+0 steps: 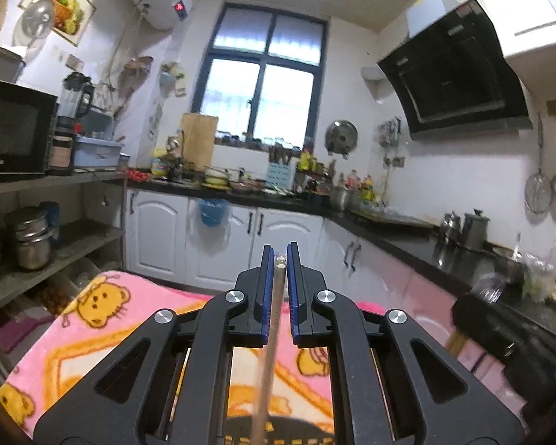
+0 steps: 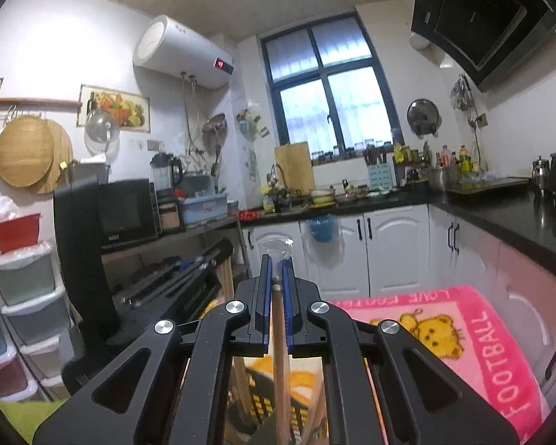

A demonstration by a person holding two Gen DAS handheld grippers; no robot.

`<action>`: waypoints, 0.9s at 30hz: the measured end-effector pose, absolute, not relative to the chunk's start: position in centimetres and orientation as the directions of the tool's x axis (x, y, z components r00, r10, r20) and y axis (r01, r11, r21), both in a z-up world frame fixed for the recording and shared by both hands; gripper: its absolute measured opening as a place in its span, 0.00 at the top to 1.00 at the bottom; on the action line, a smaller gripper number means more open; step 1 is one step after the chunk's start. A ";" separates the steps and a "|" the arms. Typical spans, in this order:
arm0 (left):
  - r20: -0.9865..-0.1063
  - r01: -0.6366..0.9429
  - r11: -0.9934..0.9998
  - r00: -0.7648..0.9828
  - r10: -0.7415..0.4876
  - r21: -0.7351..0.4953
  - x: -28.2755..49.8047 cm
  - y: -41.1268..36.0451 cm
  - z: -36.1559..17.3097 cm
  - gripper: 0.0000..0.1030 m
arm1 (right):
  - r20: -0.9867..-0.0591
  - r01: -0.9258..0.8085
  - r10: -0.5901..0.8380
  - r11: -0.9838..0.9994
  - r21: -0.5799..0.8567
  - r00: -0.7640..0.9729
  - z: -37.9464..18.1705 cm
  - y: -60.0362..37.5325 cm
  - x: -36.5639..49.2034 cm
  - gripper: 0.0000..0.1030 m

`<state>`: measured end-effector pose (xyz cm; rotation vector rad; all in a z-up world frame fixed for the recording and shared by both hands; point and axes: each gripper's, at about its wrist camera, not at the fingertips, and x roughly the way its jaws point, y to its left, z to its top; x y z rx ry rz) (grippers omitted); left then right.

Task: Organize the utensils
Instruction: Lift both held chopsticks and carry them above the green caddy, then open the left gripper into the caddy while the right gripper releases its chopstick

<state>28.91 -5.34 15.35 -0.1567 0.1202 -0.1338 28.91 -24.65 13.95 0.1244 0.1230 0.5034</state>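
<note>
In the left wrist view my left gripper [image 1: 280, 254] is shut on one thin pale chopstick [image 1: 270, 337]. The stick runs from the blue pads down to the frame's bottom edge, and its tip shows just between the jaw tips. In the right wrist view my right gripper [image 2: 277, 259] is shut on a pair of wooden chopsticks [image 2: 280, 333] with clear plastic wrap [image 2: 278, 247] sticking out past the tips. A black slotted basket [image 2: 263, 389] lies under both grippers on a pink bear-print blanket [image 2: 463, 333]. Only the basket's dark rim [image 1: 304, 424] shows in the left view.
White kitchen cabinets [image 1: 218, 237] and a black L-shaped counter [image 2: 507, 215] crowded with jars and pots lie ahead. A microwave [image 1: 15, 129] sits on open shelves at the left. Stacked plastic drawers [image 2: 22, 296] stand at the far left. The right hand's tool shows as a blurred black body [image 1: 507, 333].
</note>
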 end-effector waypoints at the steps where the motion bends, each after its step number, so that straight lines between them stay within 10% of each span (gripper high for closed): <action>1: -0.122 0.137 0.976 0.980 -0.159 -0.169 28.8 -5.3 15.2 0.94 | -0.095 -0.475 0.491 0.867 0.151 0.866 13.6 -24.8 28.6 0.92; 4: -0.187 0.172 0.967 0.960 -0.207 -0.189 28.5 -5.1 14.8 0.75 | -0.116 -0.474 0.495 0.864 0.168 0.861 12.9 -25.3 27.9 0.76; 27: -0.418 0.243 0.939 0.847 -0.328 -0.243 19.7 -3.4 10.3 0.56 | -0.356 -0.454 0.496 0.868 0.200 0.792 8.2 -27.8 20.7 0.61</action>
